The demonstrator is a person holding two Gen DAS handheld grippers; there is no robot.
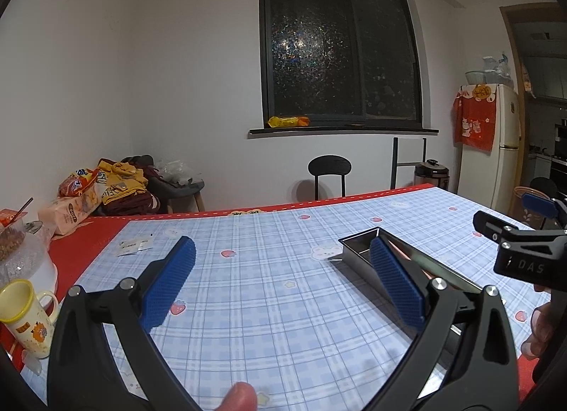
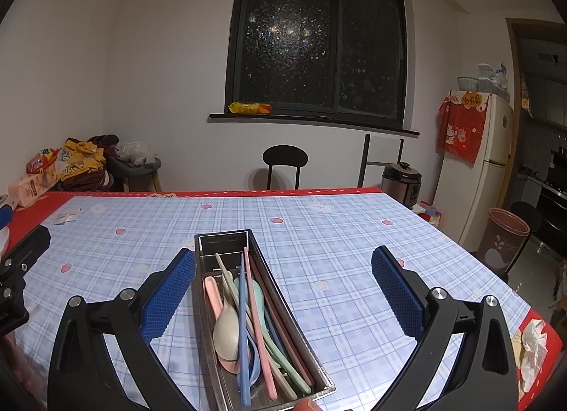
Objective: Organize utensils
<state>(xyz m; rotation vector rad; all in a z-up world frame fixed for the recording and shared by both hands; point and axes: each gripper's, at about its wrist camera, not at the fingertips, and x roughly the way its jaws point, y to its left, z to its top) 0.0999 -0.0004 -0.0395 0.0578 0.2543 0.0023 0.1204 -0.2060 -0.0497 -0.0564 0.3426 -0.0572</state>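
The metal utensil box (image 2: 260, 319) stands on the plaid tablecloth (image 2: 319, 234), long axis running away from the right wrist camera, and serves as the reference point. Inside the box lie a beige spoon (image 2: 225, 329), a pink spoon (image 2: 212, 290), a blue chopstick (image 2: 243, 333), a pink chopstick (image 2: 258, 333), green utensils (image 2: 283, 358) and dark red chopsticks (image 2: 283, 326), all lengthwise and overlapping; the far end of the box is bare metal. The right gripper (image 2: 283, 290) is held over the box with its jaws wide apart, holding nothing; its left blue pad (image 2: 166, 297) sits just beside the box's left wall, contact not determinable, and the other pad stands well clear of the box's right wall. The left gripper (image 1: 283, 283) is positioned to the left of the box, jaws likewise spread wide and empty; its right pad (image 1: 397, 280) overlaps the box (image 1: 358, 248) in the left wrist view, and whether it touches cannot be told. A fingertip (image 1: 239, 397) shows at the bottom edge of that view. Far to the left of the box, at the table edge, stands a yellow-rimmed mug (image 1: 26, 319). Beyond the box's far end, past the table, is a black chair (image 2: 285, 159).
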